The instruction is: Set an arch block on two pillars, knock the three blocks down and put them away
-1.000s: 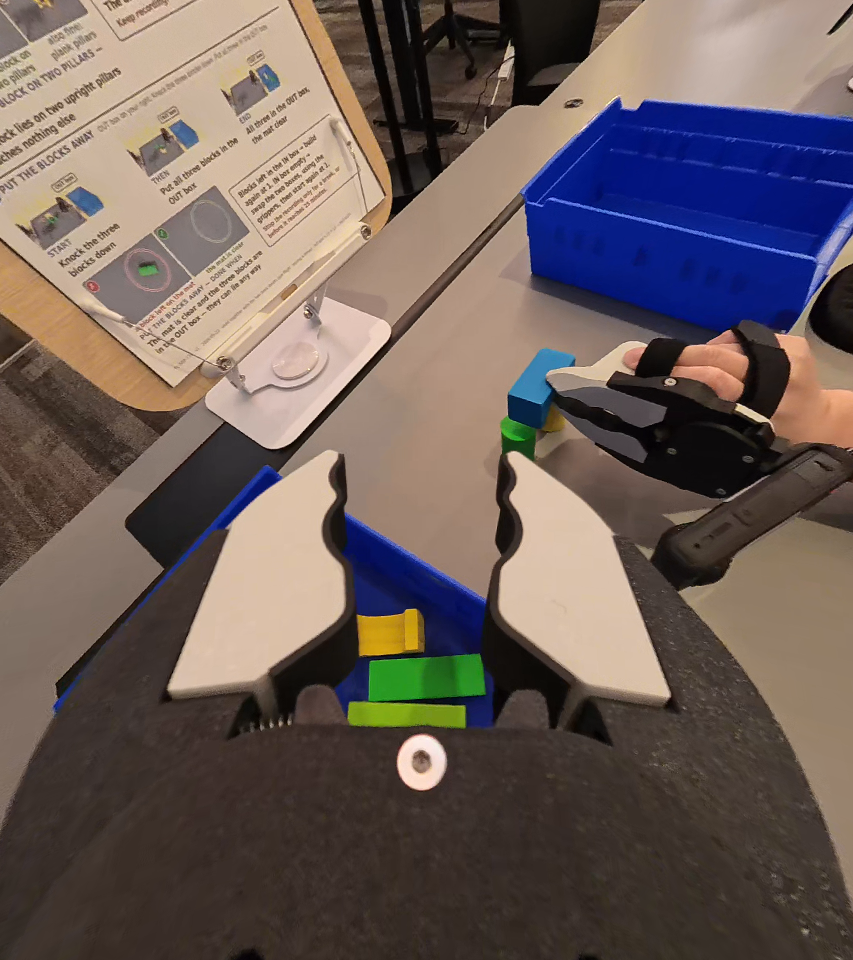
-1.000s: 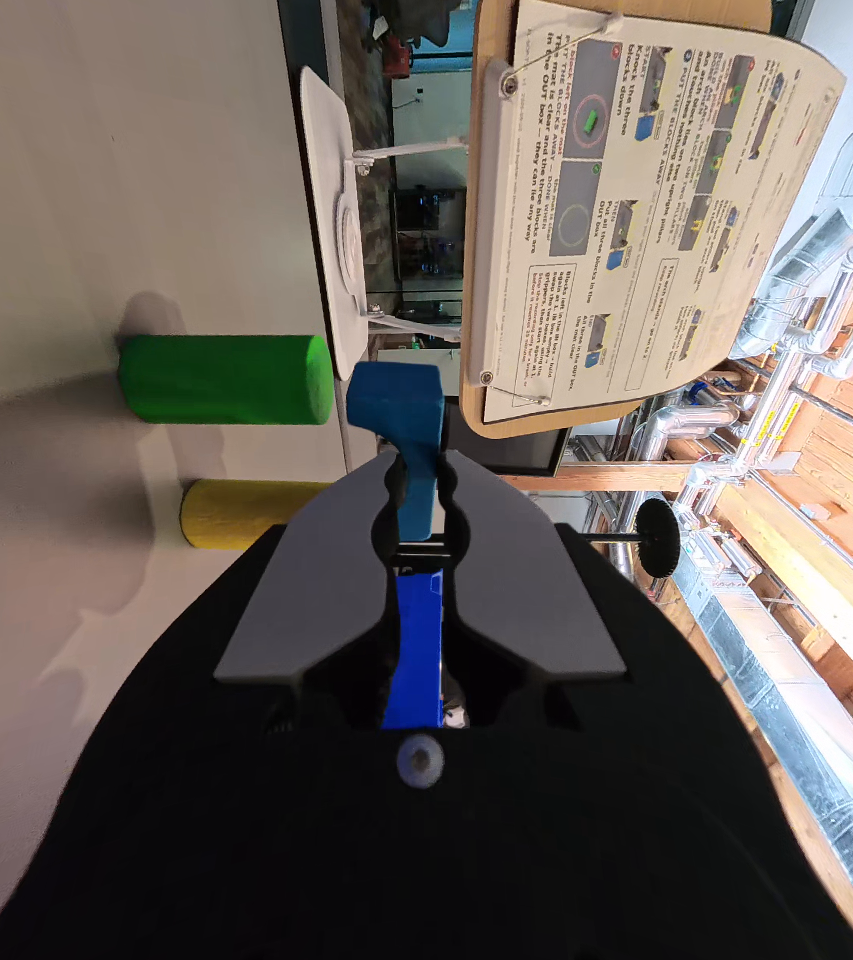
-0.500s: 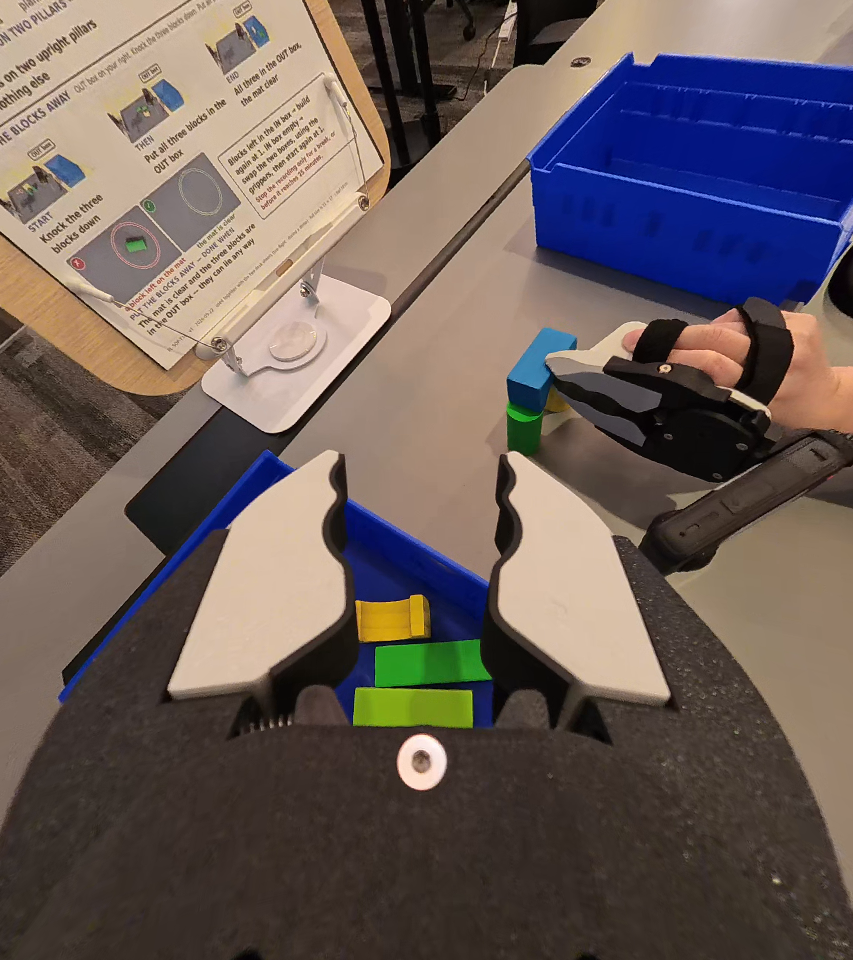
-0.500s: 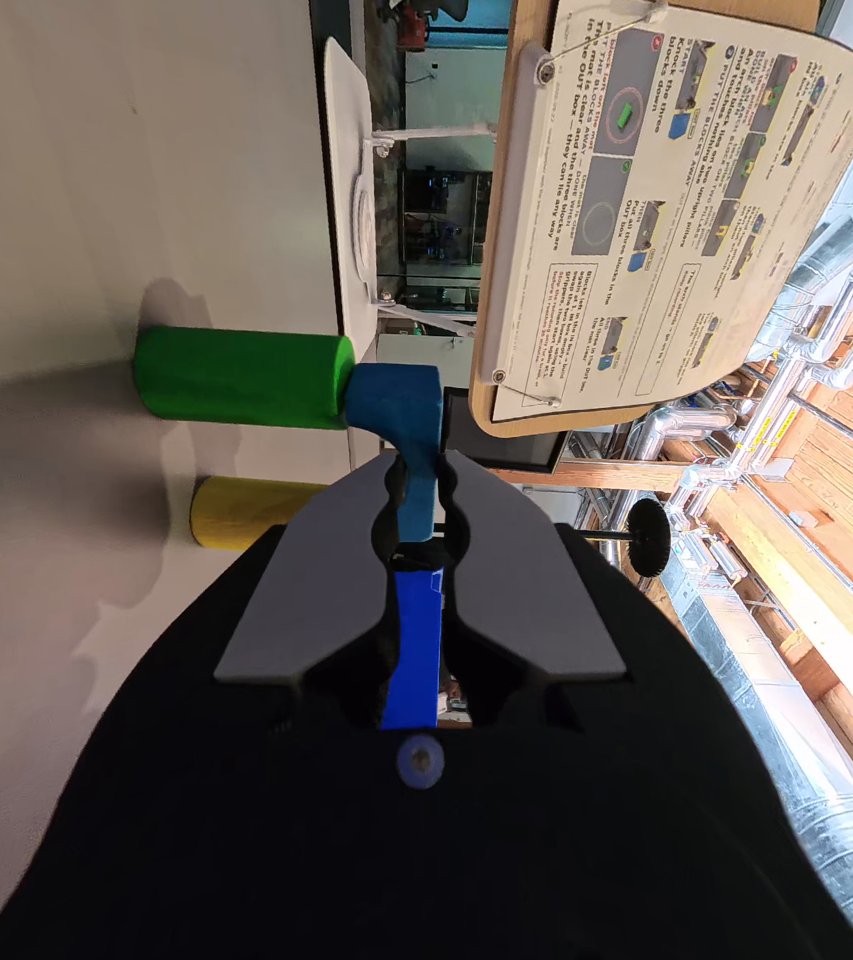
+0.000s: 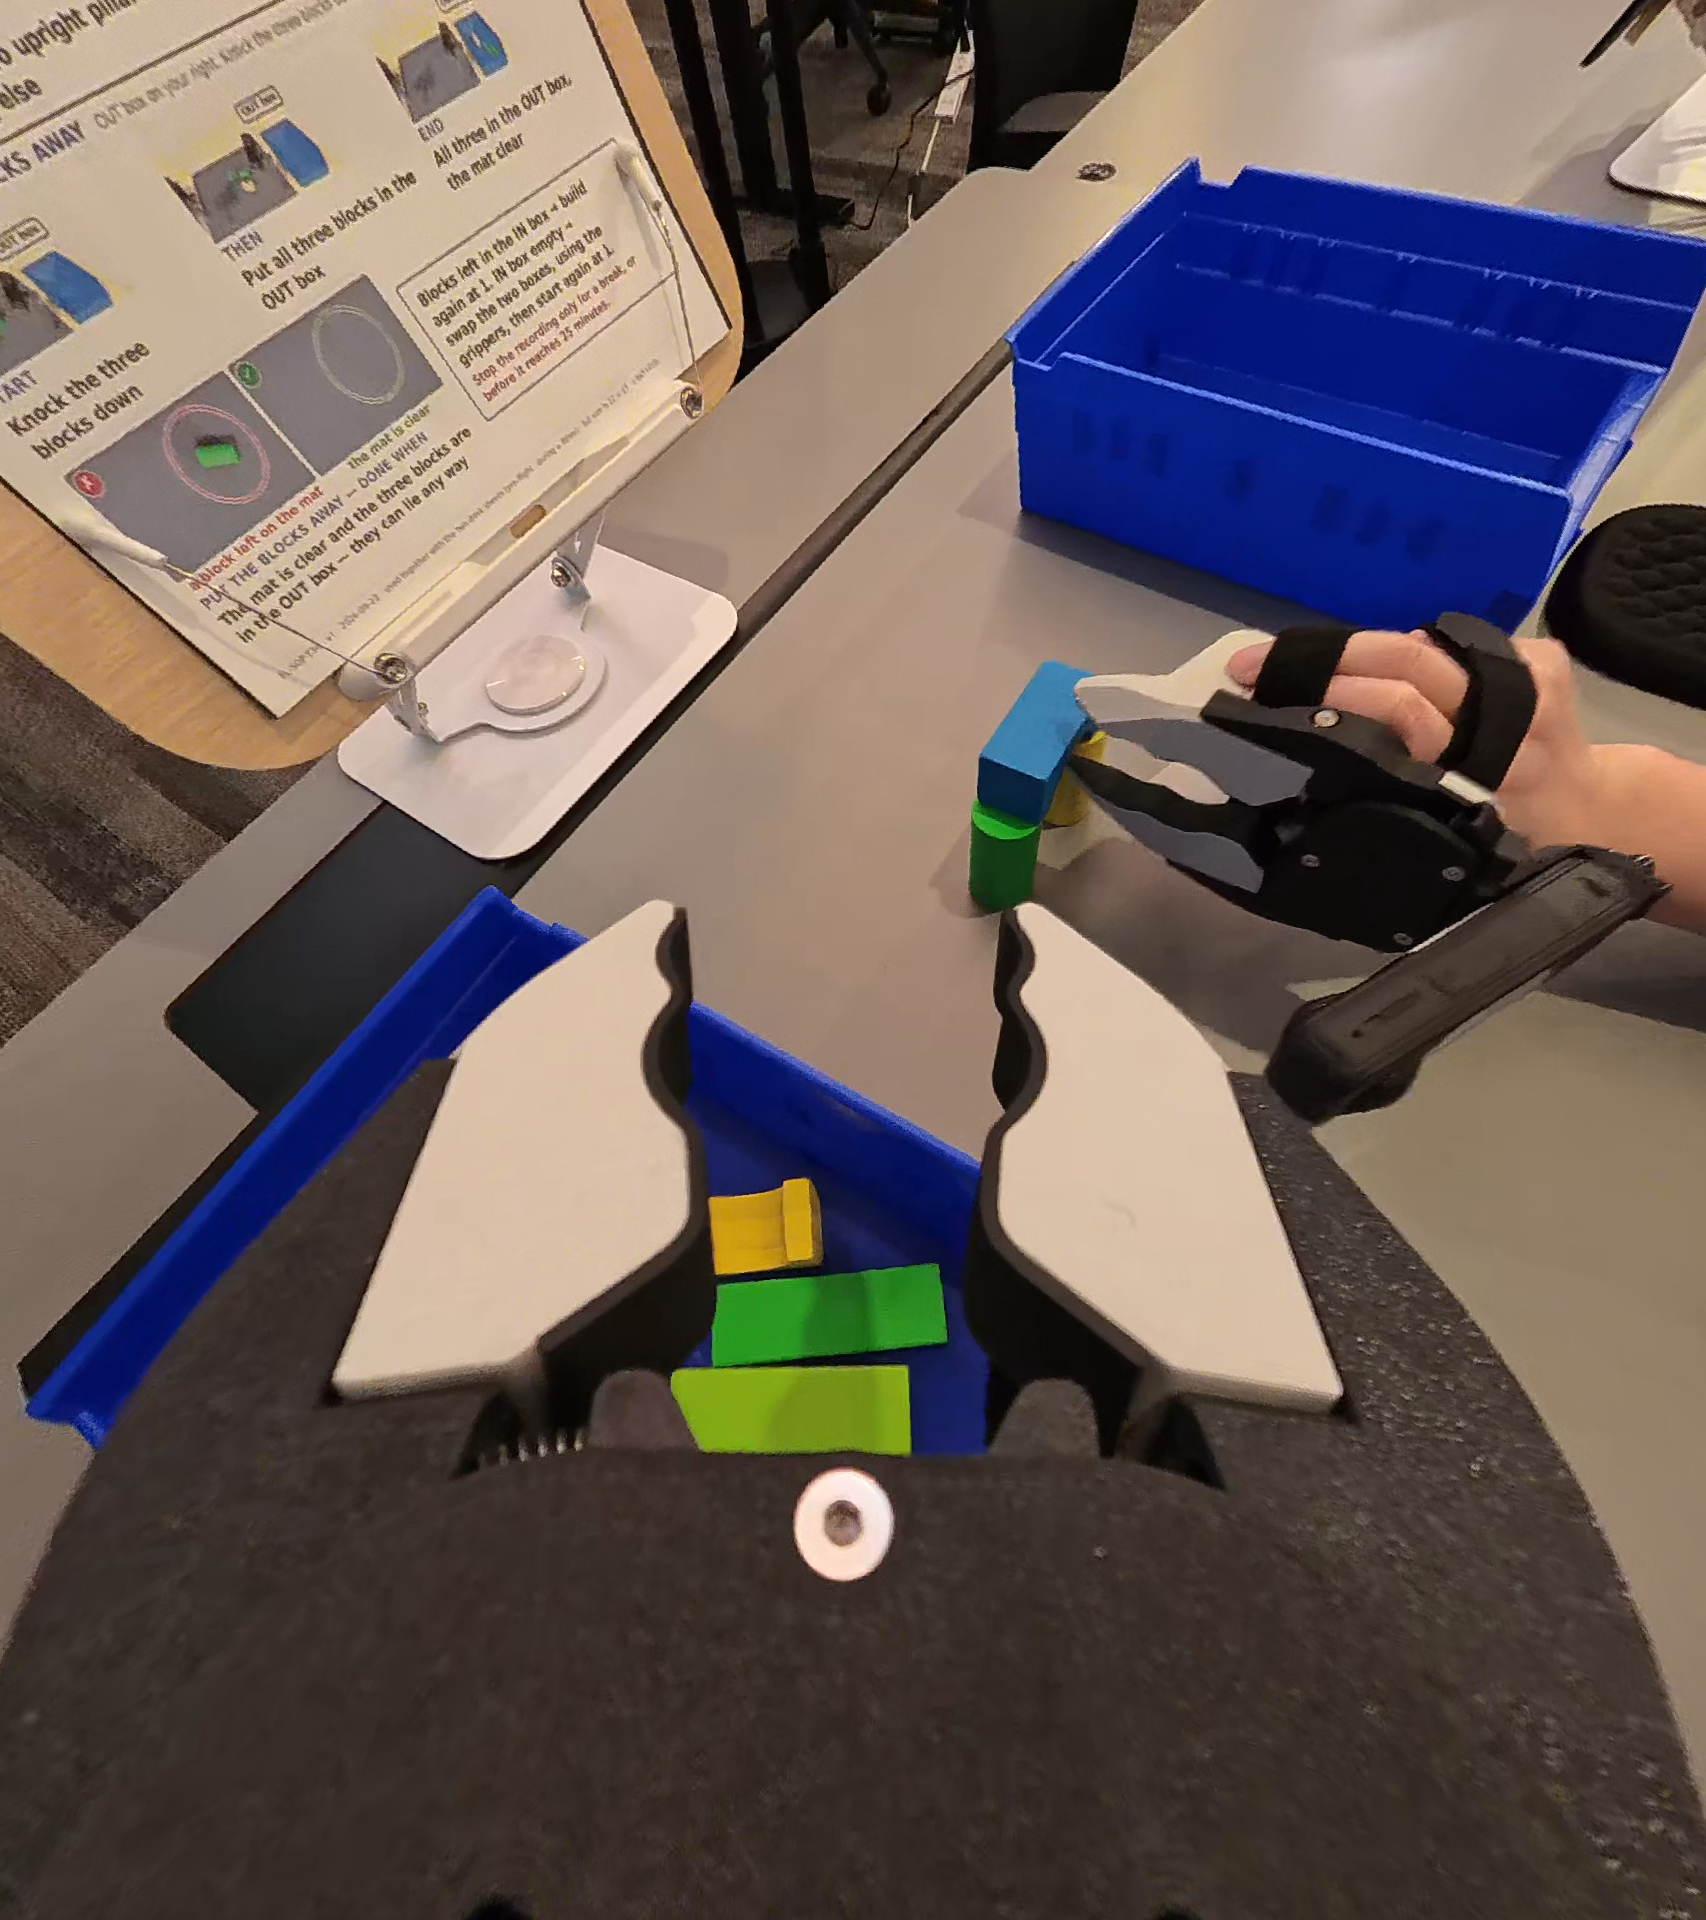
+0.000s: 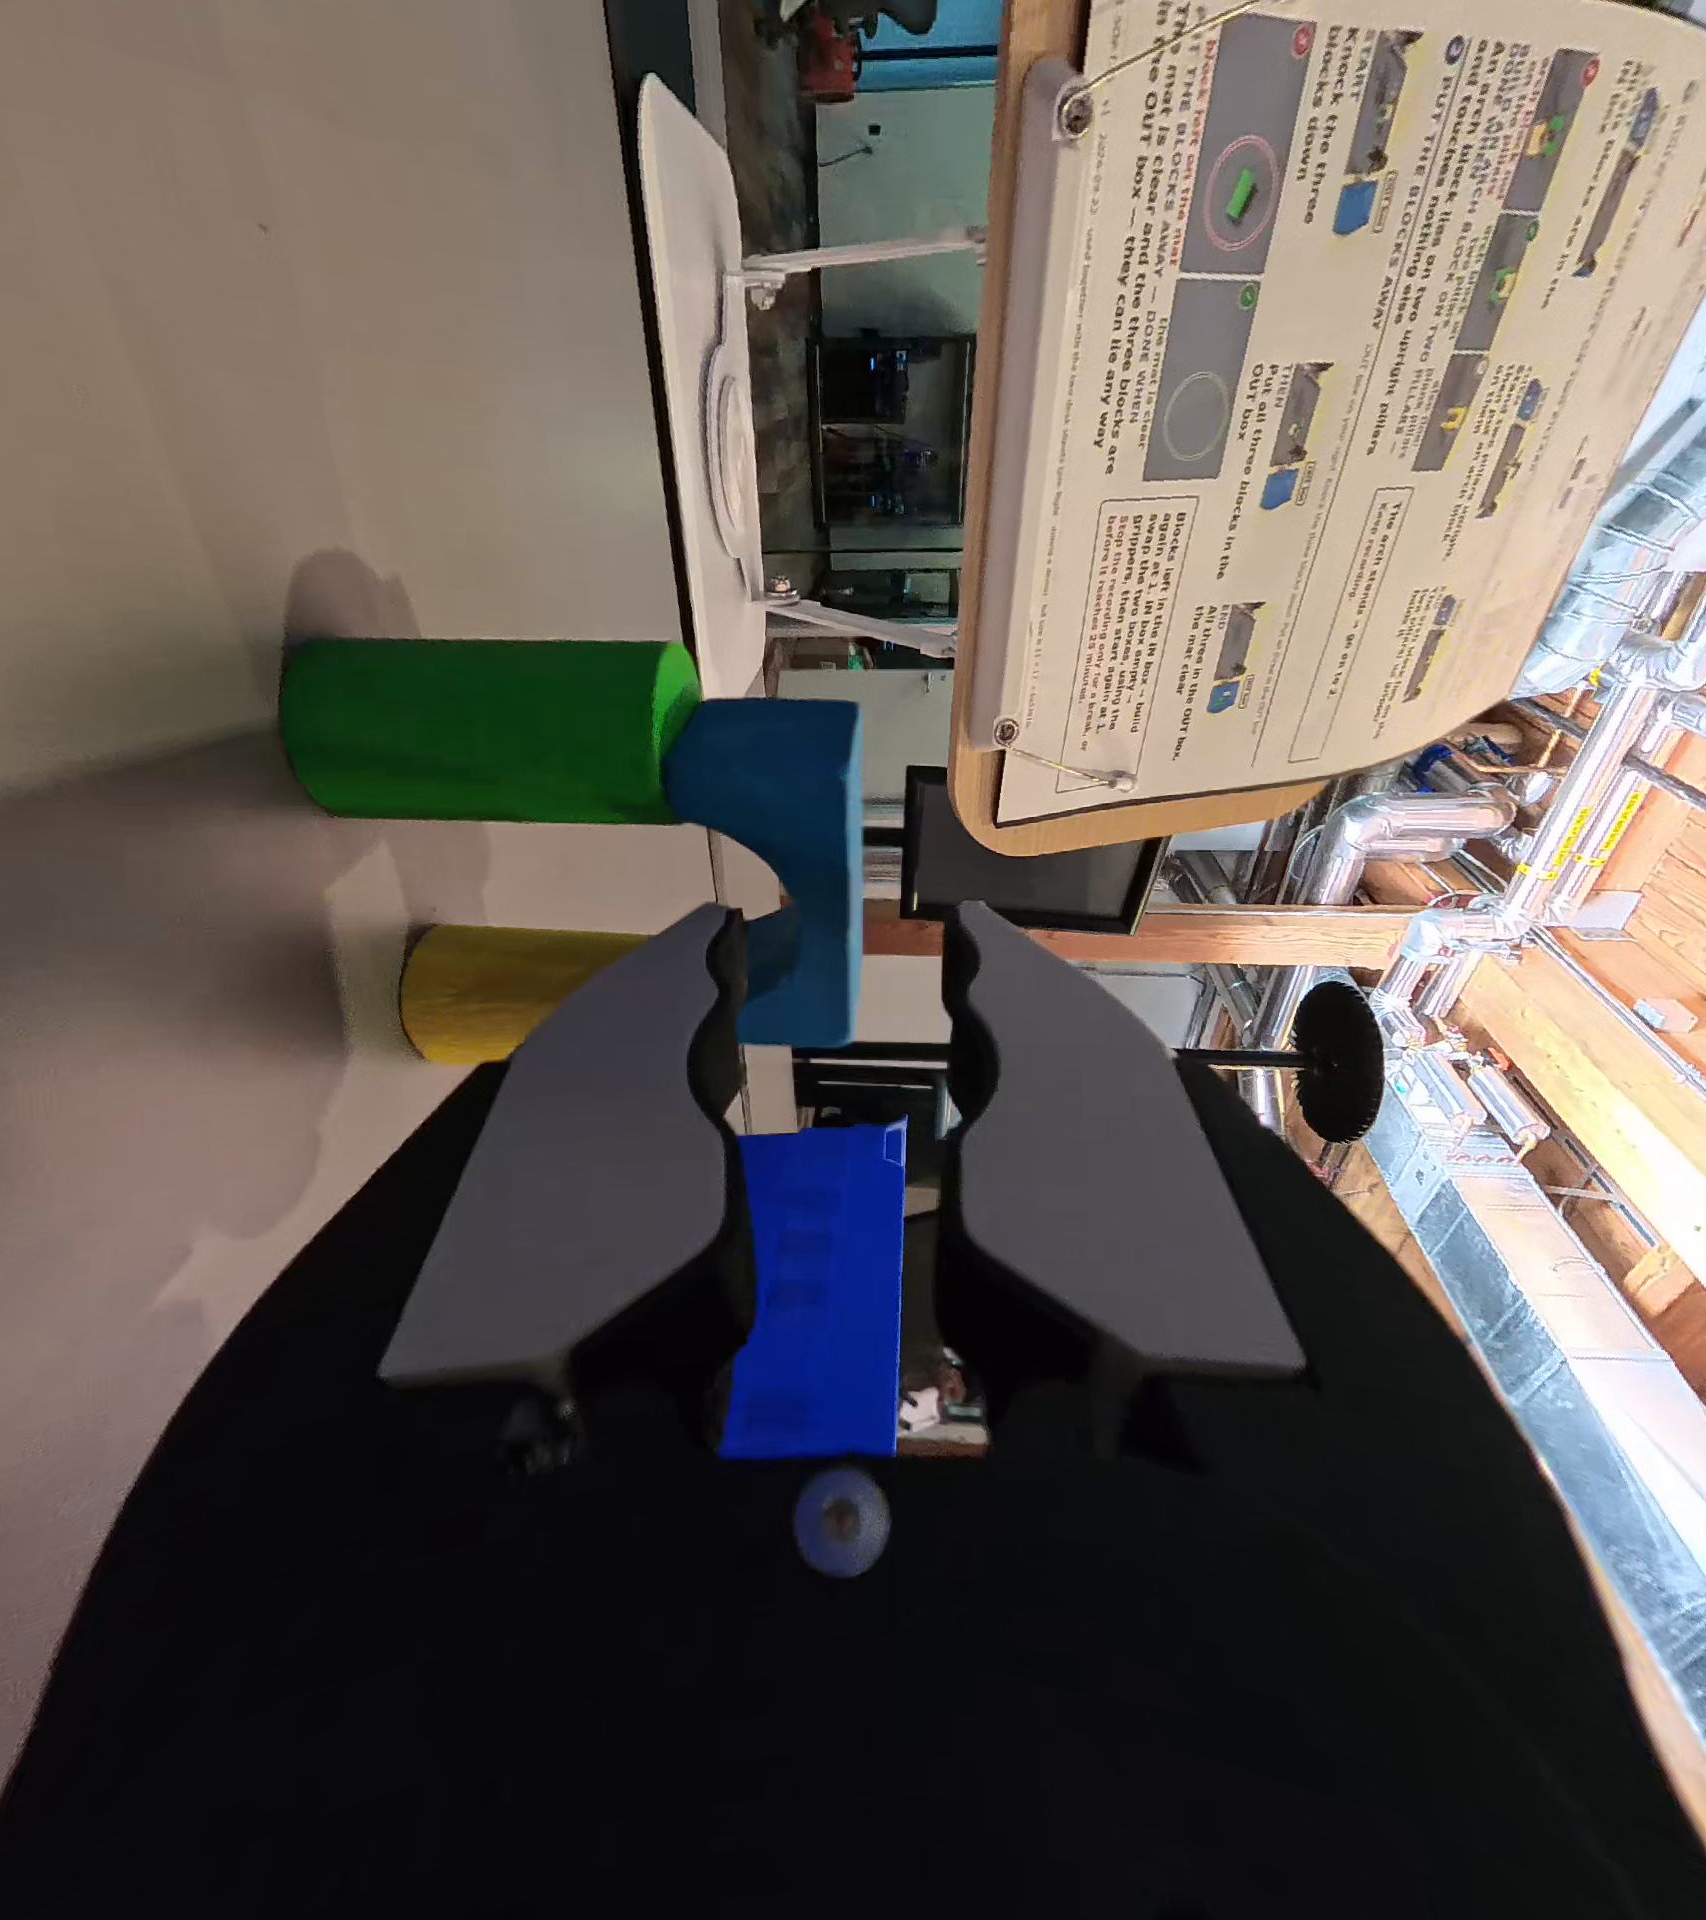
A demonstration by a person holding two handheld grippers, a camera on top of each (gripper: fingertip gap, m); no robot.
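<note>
Right gripper point(image 6: 841, 935) has its fingers spread wide, straddling the blue arch block point(image 6: 797, 831) without clamping it as the arch sits across the green pillar point(image 6: 475, 727) and yellow pillar point(image 6: 506, 992), while the left gripper point(image 5: 841, 956) hangs parted and empty over the near blue bin point(image 5: 392, 1049) of spare blocks.

Yellow pillar point(image 5: 1077, 792) mostly hidden behind right tongs point(image 5: 1088, 727); instruction board point(image 5: 257, 312) cropped.

On the grey desk point(image 5: 828, 727) stand two upright cylinder pillars, one green point(image 5: 1003, 854) and one yellow point(image 6: 506, 992), bearing one blue arch block point(image 5: 1025, 750); two blue plastic bins, far point(image 5: 1296, 509) and near point(image 5: 329, 1122); three loose blocks in the near bin: one yellow point(image 5: 764, 1226), two green point(image 5: 826, 1315).
</note>
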